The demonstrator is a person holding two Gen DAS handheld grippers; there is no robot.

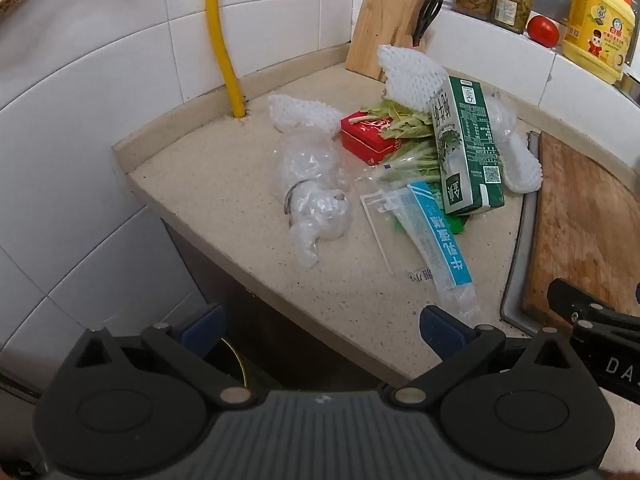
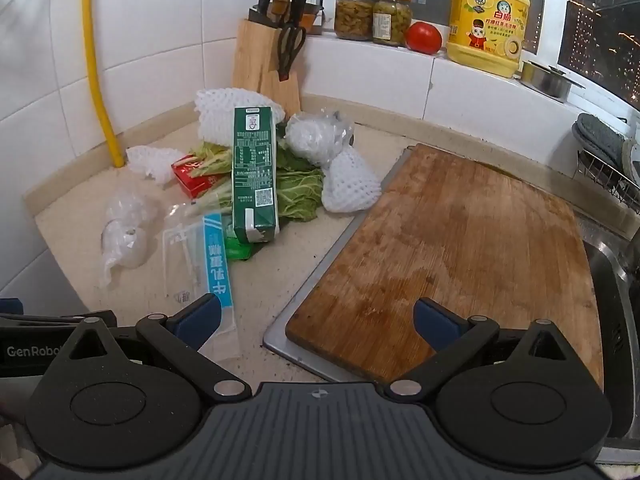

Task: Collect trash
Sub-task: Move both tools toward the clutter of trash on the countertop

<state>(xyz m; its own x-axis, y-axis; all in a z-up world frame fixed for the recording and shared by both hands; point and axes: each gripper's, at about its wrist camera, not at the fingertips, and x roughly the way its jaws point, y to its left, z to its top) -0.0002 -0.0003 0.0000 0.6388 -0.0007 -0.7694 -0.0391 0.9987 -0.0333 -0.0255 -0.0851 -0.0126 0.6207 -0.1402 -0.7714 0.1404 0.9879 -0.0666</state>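
Observation:
Trash lies heaped on the beige counter [image 1: 224,184]: a green carton [image 1: 466,148] [image 2: 254,172], a red box [image 1: 368,138] [image 2: 196,180], vegetable leaves [image 1: 404,120] [image 2: 298,190], white foam nets [image 1: 412,74] [image 2: 350,184], crumpled clear plastic [image 1: 312,196] [image 2: 124,232] and a blue-striped clear wrapper [image 1: 436,244] [image 2: 212,268]. My left gripper [image 1: 322,330] hangs open at the counter's near edge, short of the heap, nothing between its fingers. My right gripper [image 2: 316,320] is open too, its left finger over the wrapper's near end, its right over the cutting board.
A worn wooden cutting board [image 2: 460,248] [image 1: 584,224] lies across a metal sink right of the heap. Behind stand a knife block [image 2: 268,68], a yellow pipe [image 1: 224,40], two jars [image 2: 374,14], a tomato [image 2: 424,38] and a yellow detergent jug [image 2: 490,16]. A dish rack [image 2: 608,160] sits far right.

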